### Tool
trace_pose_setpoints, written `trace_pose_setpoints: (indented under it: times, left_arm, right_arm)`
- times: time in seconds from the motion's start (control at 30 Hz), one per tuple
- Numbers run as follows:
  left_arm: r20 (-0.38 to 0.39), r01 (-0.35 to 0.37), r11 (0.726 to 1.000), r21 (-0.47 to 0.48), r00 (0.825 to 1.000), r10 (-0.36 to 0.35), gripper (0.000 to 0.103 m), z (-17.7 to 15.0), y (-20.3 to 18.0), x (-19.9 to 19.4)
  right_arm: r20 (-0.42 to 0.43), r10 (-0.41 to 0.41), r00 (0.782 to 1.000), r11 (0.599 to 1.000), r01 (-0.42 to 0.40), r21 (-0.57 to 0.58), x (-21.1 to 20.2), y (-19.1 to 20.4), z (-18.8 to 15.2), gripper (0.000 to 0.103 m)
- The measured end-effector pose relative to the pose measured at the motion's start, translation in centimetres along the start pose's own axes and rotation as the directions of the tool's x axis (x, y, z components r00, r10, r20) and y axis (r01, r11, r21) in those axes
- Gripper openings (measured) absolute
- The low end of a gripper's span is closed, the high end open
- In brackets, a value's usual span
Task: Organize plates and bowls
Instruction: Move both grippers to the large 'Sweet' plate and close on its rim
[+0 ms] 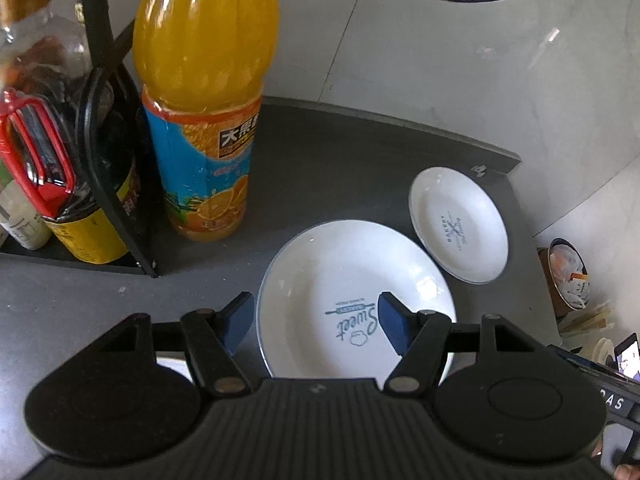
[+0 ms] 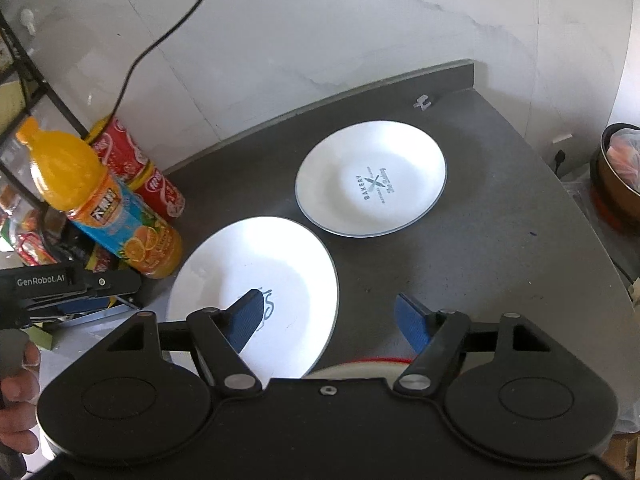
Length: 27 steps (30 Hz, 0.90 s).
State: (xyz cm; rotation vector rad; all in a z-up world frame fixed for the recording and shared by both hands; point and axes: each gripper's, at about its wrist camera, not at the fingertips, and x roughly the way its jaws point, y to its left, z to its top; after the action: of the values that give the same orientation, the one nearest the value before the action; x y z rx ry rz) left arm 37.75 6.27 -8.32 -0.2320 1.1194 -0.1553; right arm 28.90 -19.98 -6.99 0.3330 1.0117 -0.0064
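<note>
Dark grey counter [image 2: 500,216], pale marble-like wall [image 2: 320,20], both hand-held grippers wide open, empty

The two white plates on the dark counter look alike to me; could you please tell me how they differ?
The near plate looks larger than the far plate, though it lies nearer the cameras. The near plate reads "Sweet", the far plate "BAKERY" over a crossed emblem. The near plate lies beside the orange juice bottle; the far plate lies near the counter's end. Both are white, blue-rimmed, upright, empty and apart.
</note>
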Motion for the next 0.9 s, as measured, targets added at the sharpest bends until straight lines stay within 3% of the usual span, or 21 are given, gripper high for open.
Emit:
trace_pose_setpoints:
  times: [0.1, 0.37, 0.6, 0.9]
  left_arm:
    - [-0.008, 0.000, 1.000, -0.010, 1.000, 0.000, 0.066, 0.2, 0.6, 1.1]
    - [-0.046, -0.006, 1.000, -0.029, 0.999, 0.004, 0.061, 0.4, 1.5, 3.9]
    - [-0.104, -0.025, 0.998, -0.053, 0.994, 0.019, 0.039, -0.1, 2.4, 6.4]
    - [-0.167, -0.049, 0.994, -0.095, 0.985, 0.033, 0.020, -0.8, 3.9, 8.5]
  right_arm:
    - [-0.020, -0.007, 1.000, 1.000, 0.007, 0.013, 1.0, -0.2, 0.5, 0.071]
    - [-0.096, 0.001, 0.995, 0.998, 0.004, 0.061, 4.1, -0.6, 1.3, 0.056]
    - [-0.175, 0.007, 0.985, 0.998, 0.005, 0.068, 6.9, -0.4, 1.5, 0.049]
    - [-0.275, -0.001, 0.961, 0.998, 0.017, 0.056, 10.3, 0.5, 1.2, 0.042]
